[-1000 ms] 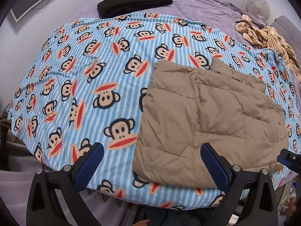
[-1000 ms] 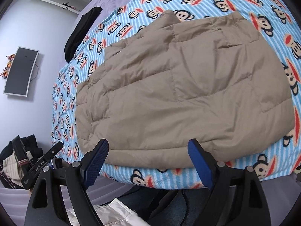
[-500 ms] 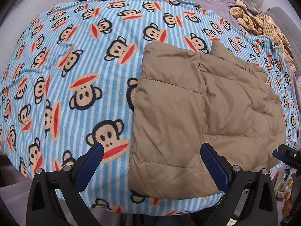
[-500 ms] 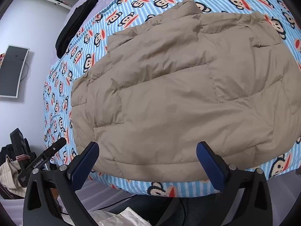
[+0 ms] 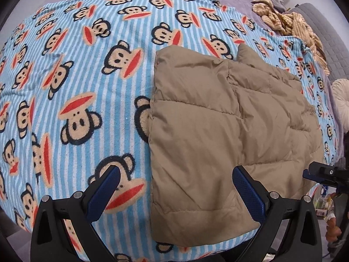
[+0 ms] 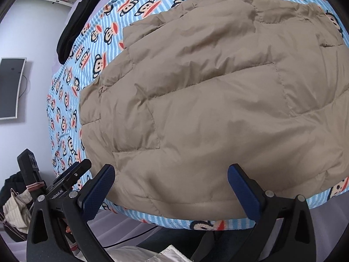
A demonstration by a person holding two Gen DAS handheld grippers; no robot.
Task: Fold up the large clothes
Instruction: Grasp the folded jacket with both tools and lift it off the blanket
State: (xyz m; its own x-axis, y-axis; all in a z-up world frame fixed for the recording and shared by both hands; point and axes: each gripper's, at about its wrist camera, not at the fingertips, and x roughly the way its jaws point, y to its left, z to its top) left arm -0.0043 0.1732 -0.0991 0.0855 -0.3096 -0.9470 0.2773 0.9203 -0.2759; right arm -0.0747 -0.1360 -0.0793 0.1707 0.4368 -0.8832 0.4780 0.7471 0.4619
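Observation:
A tan quilted puffer jacket point(image 5: 222, 135) lies folded flat on a blue striped monkey-print blanket point(image 5: 87, 69), reaching almost to the bed's near edge. My left gripper point(image 5: 174, 187) hovers open above the jacket's near left corner, one blue pad over the blanket, the other over the jacket. In the right wrist view the same jacket point(image 6: 218, 100) fills the frame. My right gripper point(image 6: 172, 185) is wide open over its near hem, with nothing pressed between the pads. Its tip point(image 5: 322, 173) shows at the right edge of the left wrist view.
A black folded garment point(image 6: 76, 24) lies at the bed's far end. A striped tan garment point(image 5: 290, 24) is heaped on the purple sheet. A wall monitor point(image 6: 9, 87) hangs on the left. Clothes pile point(image 6: 15, 205) sits beside the bed, and white fabric point(image 6: 152, 255) lies below.
Both grippers sank toward the jacket's near edge, which now looks larger. The right gripper's jaws spread wider. The jacket has not moved.

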